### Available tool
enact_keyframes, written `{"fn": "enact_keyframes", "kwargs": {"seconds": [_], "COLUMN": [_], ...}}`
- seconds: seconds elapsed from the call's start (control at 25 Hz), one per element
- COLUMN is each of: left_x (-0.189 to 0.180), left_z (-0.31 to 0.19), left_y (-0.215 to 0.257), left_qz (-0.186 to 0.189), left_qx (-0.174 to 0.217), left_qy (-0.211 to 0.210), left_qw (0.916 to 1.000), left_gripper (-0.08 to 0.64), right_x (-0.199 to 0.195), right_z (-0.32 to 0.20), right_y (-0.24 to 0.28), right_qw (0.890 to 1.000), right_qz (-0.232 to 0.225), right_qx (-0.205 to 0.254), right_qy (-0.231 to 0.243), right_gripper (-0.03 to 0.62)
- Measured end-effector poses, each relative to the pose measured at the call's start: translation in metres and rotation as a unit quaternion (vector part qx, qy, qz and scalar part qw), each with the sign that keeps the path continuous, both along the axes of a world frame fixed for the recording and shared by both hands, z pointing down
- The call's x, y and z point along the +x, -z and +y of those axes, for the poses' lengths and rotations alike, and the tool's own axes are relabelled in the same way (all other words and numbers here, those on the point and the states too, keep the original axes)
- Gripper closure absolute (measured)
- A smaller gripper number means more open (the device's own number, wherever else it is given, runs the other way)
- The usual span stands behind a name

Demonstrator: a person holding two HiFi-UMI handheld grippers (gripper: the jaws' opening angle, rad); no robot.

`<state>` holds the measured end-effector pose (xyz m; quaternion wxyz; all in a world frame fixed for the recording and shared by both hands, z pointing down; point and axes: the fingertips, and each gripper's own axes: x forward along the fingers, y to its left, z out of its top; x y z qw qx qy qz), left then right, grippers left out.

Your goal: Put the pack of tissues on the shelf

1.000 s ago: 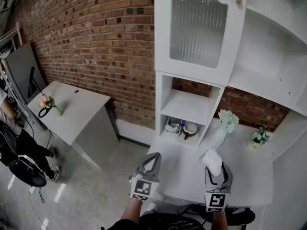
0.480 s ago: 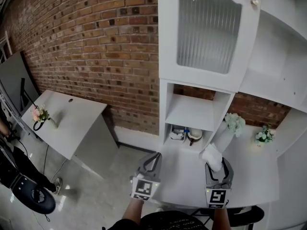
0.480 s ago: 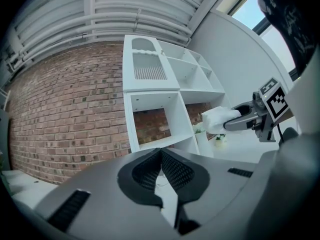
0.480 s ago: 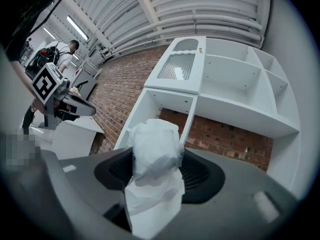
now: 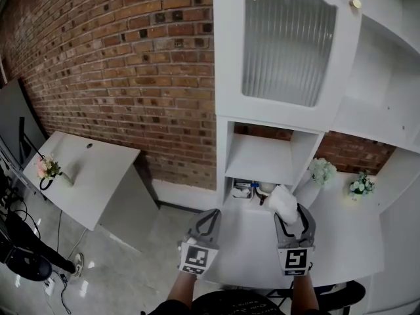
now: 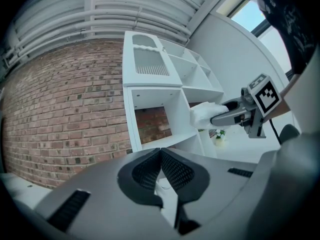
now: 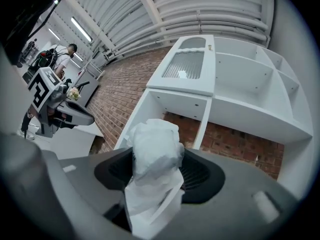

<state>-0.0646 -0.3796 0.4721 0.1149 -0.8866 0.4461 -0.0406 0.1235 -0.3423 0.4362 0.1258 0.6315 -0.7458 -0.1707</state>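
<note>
A white pack of tissues (image 5: 284,203) sticks up from my right gripper (image 5: 289,216), whose jaws are shut on it; in the right gripper view the pack of tissues (image 7: 152,156) fills the gap between the pads. It hangs in front of the white shelf unit (image 5: 262,159), just before its lower open compartments. My left gripper (image 5: 209,220) is held over the desk's left part, its jaws shut with nothing between them. From the left gripper view the tissues (image 6: 203,115) show at the right, next to the shelf unit (image 6: 155,115).
The lowest compartment holds cups and small items (image 5: 252,189). A ribbed glass door (image 5: 285,44) closes the upper cabinet. Two flower vases (image 5: 321,171) stand on the desk (image 5: 341,241) at the right. A second desk (image 5: 85,169) with flowers stands left, by the brick wall.
My right gripper with the tissues has moved forward and a little left, closer to the shelf's lower compartments. The left gripper stays put. My view has drawn nearer the shelf unit.
</note>
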Motion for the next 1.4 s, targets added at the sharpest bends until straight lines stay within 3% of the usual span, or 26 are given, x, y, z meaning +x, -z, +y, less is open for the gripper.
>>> {"fn": "enact_keyframes", "kwargs": {"seconds": [0.4, 0.76, 1.4], "left_x": [-0.011, -0.013, -0.021], "left_z": [-0.027, -0.034, -0.055], "left_y": [0.019, 0.016, 0.022], "left_qz": [0.026, 0.006, 0.032], "left_qx": [0.008, 0.008, 0.002], "left_qy": [0.013, 0.014, 0.036], "left_qw": [0.9996, 0.9999, 0.9988], "left_gripper": [0.549, 0.549, 0.549], "right_x": [-0.011, -0.017, -0.018], "right_z": [-0.048, -0.076, -0.119], "right_y": [0.024, 0.028, 0.035], "right_qw": [1.0, 1.0, 1.0], "right_qz": [0.014, 0.009, -0.01], "right_qx": [0.003, 0.002, -0.005], "right_qy": [0.011, 0.02, 0.022], "right_gripper": [0.33, 0.33, 0.328]}}
